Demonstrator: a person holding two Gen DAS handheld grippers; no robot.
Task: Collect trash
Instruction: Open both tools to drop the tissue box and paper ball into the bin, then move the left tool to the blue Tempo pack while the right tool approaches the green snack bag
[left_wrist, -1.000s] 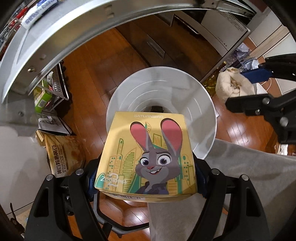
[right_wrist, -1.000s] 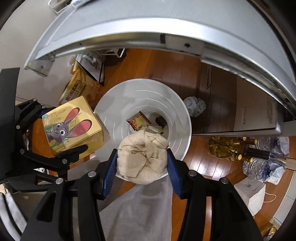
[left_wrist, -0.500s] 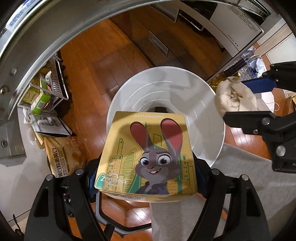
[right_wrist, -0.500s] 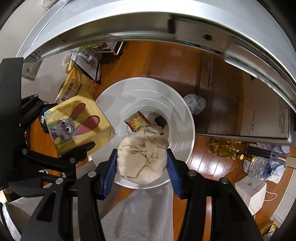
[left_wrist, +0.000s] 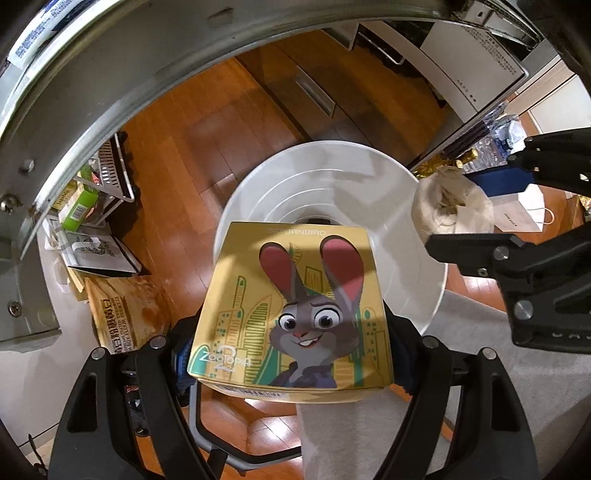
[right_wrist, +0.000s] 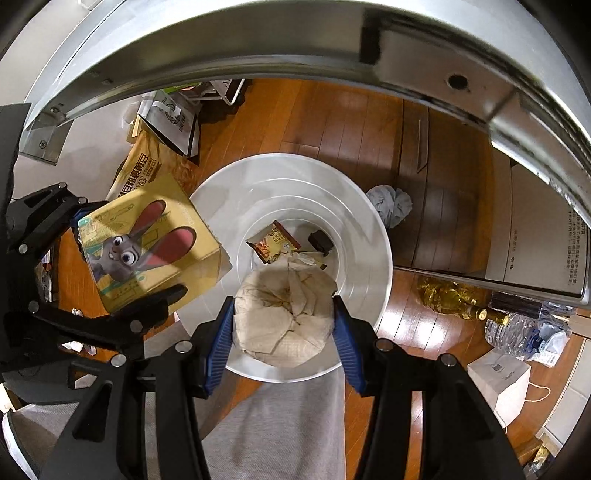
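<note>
Yellow box still above bin

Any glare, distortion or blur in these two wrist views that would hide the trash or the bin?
Left wrist view: heavy fisheye bends the metal edge overhead; floor glare; the yellow box is sharp but covers part of the white bin. Right wrist view: same bending, dark corners; the crumpled paper wad and the wrappers in the bin read clearly.

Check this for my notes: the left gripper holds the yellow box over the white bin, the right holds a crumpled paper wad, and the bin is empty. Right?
Not quite: the bin is not empty. The right wrist view shows a snack wrapper and a dark scrap at its bottom. The left gripper does hold the yellow box, the right gripper the paper wad.
</note>
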